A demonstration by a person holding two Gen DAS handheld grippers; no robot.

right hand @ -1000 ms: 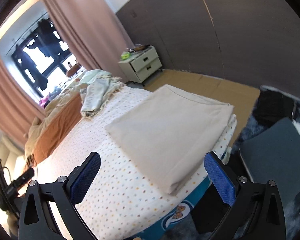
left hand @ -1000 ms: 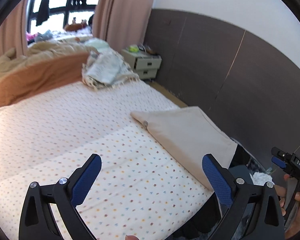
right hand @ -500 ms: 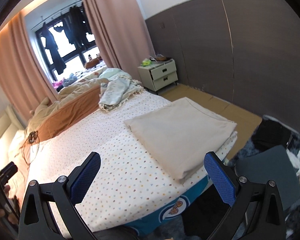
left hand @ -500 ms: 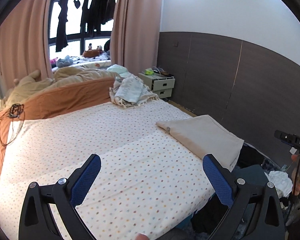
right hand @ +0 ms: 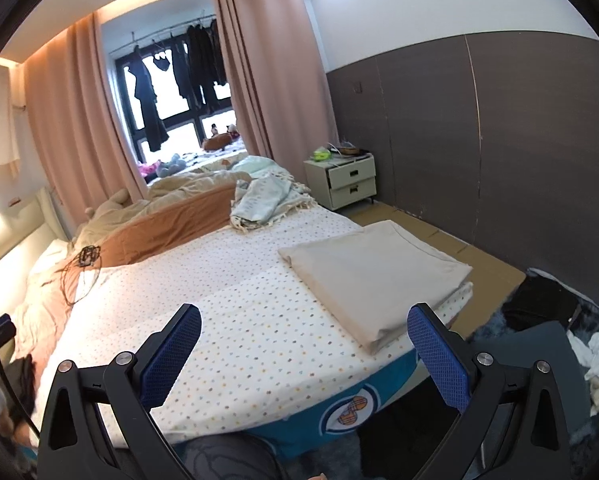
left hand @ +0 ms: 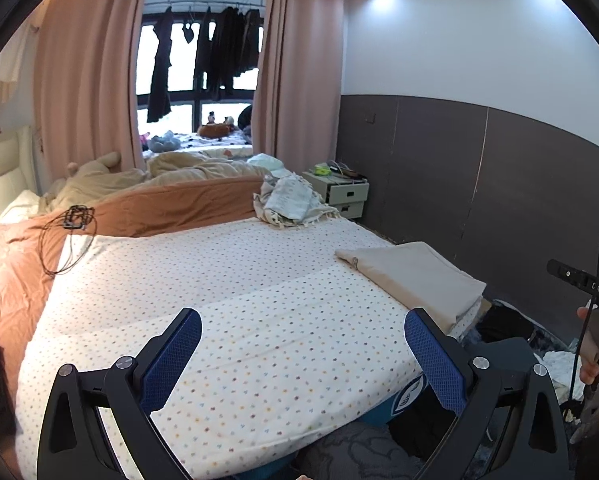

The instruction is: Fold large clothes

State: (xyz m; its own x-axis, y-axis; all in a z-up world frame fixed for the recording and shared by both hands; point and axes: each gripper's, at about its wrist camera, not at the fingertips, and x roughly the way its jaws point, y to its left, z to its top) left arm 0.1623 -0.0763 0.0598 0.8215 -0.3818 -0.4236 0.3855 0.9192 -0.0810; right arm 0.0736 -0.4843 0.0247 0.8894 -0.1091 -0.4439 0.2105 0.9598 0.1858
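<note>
Both cameras had pulled back and tilted up since earlier frames; more room, window, ceiling showed. Left gripper (left hand: pixel 302 354) jaws wide apart, empty, above bed's foot edge. Right gripper (right hand: pixel 304 354) likewise spread, empty. Folded beige garment (right hand: pixel 373 270) lay flat at mattress (right hand: pixel 239 320) foot-right corner, slightly overhanging the edge. Judged soft, light, limp woven cloth, layered rectangle; would sag if lifted by one point, so best pinched at two corners of thick folded edge. Crumpled pale fringed cloth (left hand: pixel 289 202) lay on far right side of bed.
</note>
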